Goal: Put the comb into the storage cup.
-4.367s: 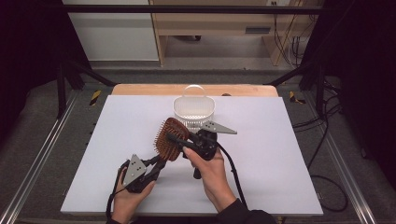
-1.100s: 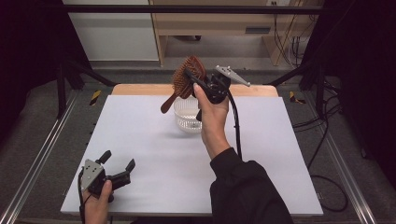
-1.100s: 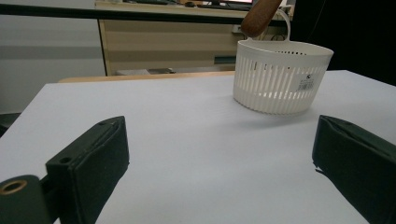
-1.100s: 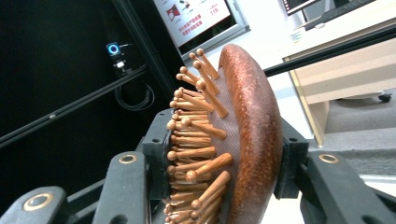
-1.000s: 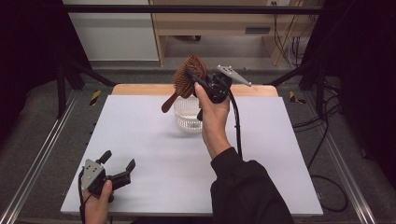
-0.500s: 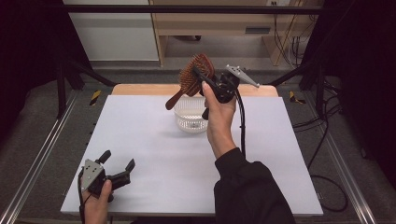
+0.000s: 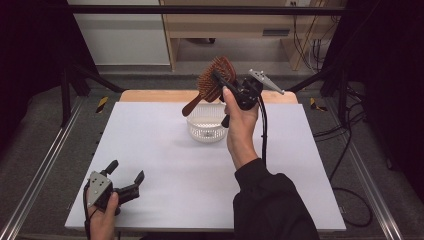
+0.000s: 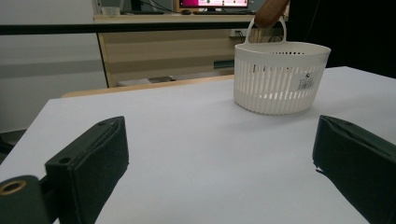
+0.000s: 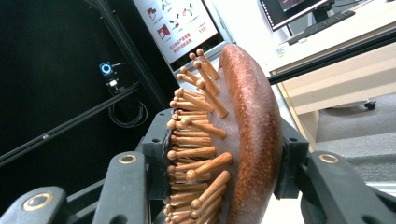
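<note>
My right gripper (image 7: 222,80) is raised high above the far side of the table, shut on the head of a brown wooden hairbrush (image 7: 216,79). In the right gripper view the jaws clamp the brush head (image 9: 243,135) from both sides, one on its pegs and one on its rounded back. The brush handle slants down to the left, its tip above the white slatted basket (image 7: 206,127). My left gripper (image 7: 125,180) rests at the near left corner of the table, open and empty. The left gripper view has the basket (image 8: 279,77) upright ahead, to the right.
A white tabletop (image 7: 165,165) spans the frame, with a wooden strip (image 7: 150,96) along its far edge. Metal rails run down both sides. Black cables (image 7: 350,150) lie on the floor at the right. A desk with shelves stands beyond the table.
My right hand has drifted slightly to the right with the hairbrush, and the brush has tilted a little. The left gripper has stayed put.
</note>
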`<act>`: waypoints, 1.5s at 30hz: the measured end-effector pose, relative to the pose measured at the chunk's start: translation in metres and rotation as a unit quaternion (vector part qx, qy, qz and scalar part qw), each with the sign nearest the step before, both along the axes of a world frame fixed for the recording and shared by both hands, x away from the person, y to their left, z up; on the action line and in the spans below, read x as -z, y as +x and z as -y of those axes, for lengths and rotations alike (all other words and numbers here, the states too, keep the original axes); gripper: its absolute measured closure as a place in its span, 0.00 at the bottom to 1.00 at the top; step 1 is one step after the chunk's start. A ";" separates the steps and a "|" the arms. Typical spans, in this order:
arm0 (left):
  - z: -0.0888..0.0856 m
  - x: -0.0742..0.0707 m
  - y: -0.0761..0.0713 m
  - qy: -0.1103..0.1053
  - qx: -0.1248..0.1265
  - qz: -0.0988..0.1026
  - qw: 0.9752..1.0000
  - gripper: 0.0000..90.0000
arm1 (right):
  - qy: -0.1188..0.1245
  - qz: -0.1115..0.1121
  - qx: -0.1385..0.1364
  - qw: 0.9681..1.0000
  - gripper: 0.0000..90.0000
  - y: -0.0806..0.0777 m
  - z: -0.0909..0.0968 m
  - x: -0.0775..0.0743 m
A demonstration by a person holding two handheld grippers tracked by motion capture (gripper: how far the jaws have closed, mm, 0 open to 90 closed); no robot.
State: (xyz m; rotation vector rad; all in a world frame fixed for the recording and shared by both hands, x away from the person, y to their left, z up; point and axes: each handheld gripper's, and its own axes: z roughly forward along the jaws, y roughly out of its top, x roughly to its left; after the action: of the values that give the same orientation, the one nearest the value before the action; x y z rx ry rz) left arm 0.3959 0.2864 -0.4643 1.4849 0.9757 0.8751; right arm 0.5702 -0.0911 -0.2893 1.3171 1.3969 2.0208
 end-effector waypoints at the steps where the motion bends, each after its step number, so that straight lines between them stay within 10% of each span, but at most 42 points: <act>1: 0.000 0.000 0.000 0.001 0.000 0.000 1.000 0.04 | -0.001 0.000 0.001 1.000 0.57 0.000 0.001 0.000; 45: -0.001 0.002 0.003 -0.002 -0.002 -0.008 1.000 0.02 | -0.001 -0.015 0.045 0.999 0.57 0.009 0.032 0.013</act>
State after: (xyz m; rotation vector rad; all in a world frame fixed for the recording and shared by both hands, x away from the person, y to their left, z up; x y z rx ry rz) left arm 0.3985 0.2874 -0.4667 1.4892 0.9917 0.8637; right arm 0.5793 -0.1232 -0.3023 1.3906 1.3271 1.9492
